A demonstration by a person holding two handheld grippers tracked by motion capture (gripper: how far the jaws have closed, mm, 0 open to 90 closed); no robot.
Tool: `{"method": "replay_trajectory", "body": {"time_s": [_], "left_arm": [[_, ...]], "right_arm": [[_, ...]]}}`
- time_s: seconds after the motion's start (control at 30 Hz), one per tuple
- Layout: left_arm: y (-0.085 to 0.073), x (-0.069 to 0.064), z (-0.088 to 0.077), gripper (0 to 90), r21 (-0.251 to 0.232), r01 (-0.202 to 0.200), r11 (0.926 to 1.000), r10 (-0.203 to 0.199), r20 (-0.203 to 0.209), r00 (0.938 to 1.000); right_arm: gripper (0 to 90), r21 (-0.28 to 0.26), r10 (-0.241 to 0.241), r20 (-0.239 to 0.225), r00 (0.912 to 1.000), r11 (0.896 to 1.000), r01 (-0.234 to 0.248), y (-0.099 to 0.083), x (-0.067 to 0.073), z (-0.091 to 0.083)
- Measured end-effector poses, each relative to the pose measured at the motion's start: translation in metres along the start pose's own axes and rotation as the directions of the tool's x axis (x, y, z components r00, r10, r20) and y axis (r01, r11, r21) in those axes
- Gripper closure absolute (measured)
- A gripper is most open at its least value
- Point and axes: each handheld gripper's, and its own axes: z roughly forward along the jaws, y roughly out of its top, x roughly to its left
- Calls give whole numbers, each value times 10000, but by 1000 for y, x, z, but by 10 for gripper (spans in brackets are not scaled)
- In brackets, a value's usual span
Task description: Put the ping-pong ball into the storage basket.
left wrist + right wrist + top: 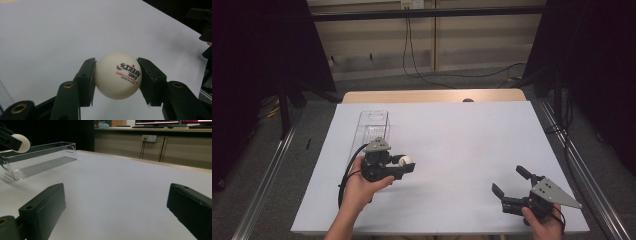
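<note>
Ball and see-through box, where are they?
ball [117, 75]: left gripper view, its white middle, clamped by the left gripper [117, 80].
see-through box [40, 167]: right gripper view, its ridged floor.

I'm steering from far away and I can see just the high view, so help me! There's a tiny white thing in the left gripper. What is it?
Observer: A white ping-pong ball, pinched between the left gripper jaws. It has red and black printing on it.
Operator: Is the ball touching the table?
Observer: No. The right gripper view shows it held up higher than the clear tray rim.
Operator: Is anything in that tray?
Observer: From the right gripper view, its ridged floor looks bare.
Operator: And my right gripper?
Observer: The right gripper is open, jaws wide apart with nothing but the white table between them.
</note>
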Motion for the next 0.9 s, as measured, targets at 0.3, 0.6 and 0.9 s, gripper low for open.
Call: {"method": "replay_trajectory", "body": {"time_s": [0.3,0.6,0.9], "left_arm": [[1,4,-4,511,-100,95,9999,-97,-228,9997],[1,10,-8,511,-170,210,9996,-215,-260,9994],[0,12,-10,511,-203,261,9995,-270,-460,9986]], "right_arm": [[17,-6,14,14,10000,10000,-14,0,0,0],[17,-13,22,36,10000,10000,-22,0,0,1],[17,-30,16,4,10000,10000,-16,0,0,1]]}}
